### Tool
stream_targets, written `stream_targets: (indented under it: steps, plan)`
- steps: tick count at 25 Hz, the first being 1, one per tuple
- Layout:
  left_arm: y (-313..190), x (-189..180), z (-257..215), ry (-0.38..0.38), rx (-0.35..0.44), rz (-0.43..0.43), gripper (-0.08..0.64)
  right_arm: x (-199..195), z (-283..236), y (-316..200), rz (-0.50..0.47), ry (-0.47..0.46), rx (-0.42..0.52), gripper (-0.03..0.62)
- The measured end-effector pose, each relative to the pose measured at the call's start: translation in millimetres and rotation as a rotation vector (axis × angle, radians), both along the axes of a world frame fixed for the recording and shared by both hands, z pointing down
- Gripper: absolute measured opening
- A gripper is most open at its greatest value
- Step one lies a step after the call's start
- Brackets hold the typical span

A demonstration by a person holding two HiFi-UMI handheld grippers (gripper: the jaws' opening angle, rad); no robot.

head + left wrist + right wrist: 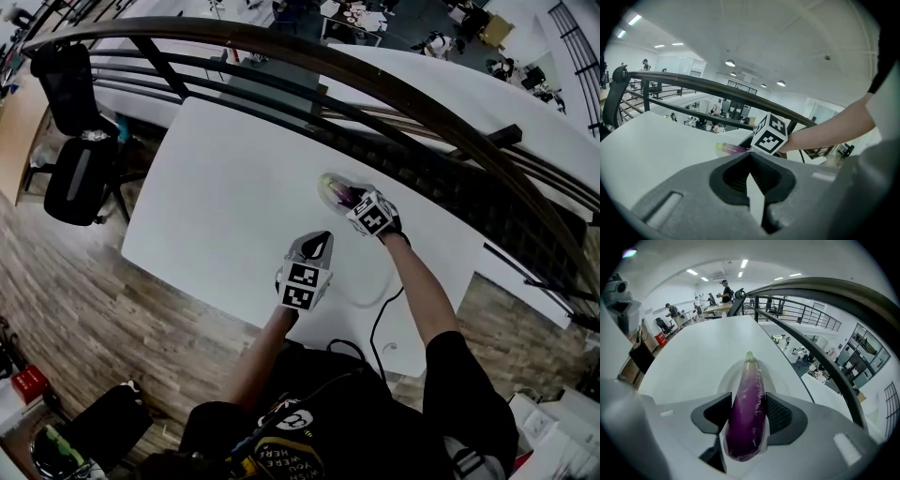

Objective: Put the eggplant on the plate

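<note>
A long purple eggplant with a green stem lies lengthwise between the jaws of my right gripper, which is shut on it. Its stem end reaches out over a white plate on the white table. In the head view the right gripper holds the eggplant near the table's far right side. My left gripper hovers just in front of it, jaws together with nothing between them. The left gripper view shows the eggplant beside the right gripper's marker cube.
The white table stretches away to the left. A dark curved railing runs along its far edge. A black office chair stands on the wooden floor at the left. A black cable trails over the near table edge.
</note>
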State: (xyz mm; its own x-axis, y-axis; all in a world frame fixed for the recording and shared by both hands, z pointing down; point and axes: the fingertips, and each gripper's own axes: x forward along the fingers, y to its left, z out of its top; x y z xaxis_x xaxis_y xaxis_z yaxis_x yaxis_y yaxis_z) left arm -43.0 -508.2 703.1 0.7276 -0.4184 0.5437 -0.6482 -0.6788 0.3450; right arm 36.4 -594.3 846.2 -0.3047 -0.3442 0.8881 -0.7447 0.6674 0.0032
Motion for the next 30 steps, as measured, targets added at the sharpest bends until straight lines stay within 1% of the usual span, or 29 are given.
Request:
stream_targets:
  steps: [3,6,9,11,13,16,19,22,25,27,29,30]
  plan:
    - [5,0,1,0.000,-0.008,0.002,0.005,-1,2,0,-0.025,0.024,-0.010,0.227]
    - [9,-4,-2,0.003,-0.012,-0.003,0.005,2,-2,2,-0.026,0.041,-0.001,0.229]
    - [13,-11,-4,-0.005,-0.011,-0.011,0.005,7,-12,8,0.008,0.022,0.025,0.232]
    - [14,-16,-5,-0.010,-0.011,-0.018,0.005,9,-22,10,0.038,-0.002,0.058,0.249]
    - [18,-19,-9,-0.009,-0.006,-0.024,0.005,12,-35,15,0.080,-0.038,0.096,0.250]
    - [31,-21,-21,-0.003,0.010,-0.030,0.005,17,-69,39,0.168,-0.123,0.158,0.238]
    - [47,-23,-45,0.002,0.048,-0.037,0.005,17,-128,75,0.271,-0.268,0.261,0.233]
    - [65,-19,-79,0.030,0.116,-0.041,0.005,16,-199,120,0.362,-0.415,0.383,0.210]
    - [87,-11,-109,0.048,0.183,-0.029,0.005,18,-253,167,0.449,-0.530,0.480,0.161]
    - [104,-2,-128,0.064,0.218,-0.020,0.005,22,-285,197,0.501,-0.603,0.536,0.107]
    - [122,8,-149,0.090,0.249,-0.017,0.005,31,-312,225,0.547,-0.645,0.595,0.059]
    - [132,14,-158,0.101,0.263,-0.015,0.005,37,-323,238,0.567,-0.647,0.624,0.033]
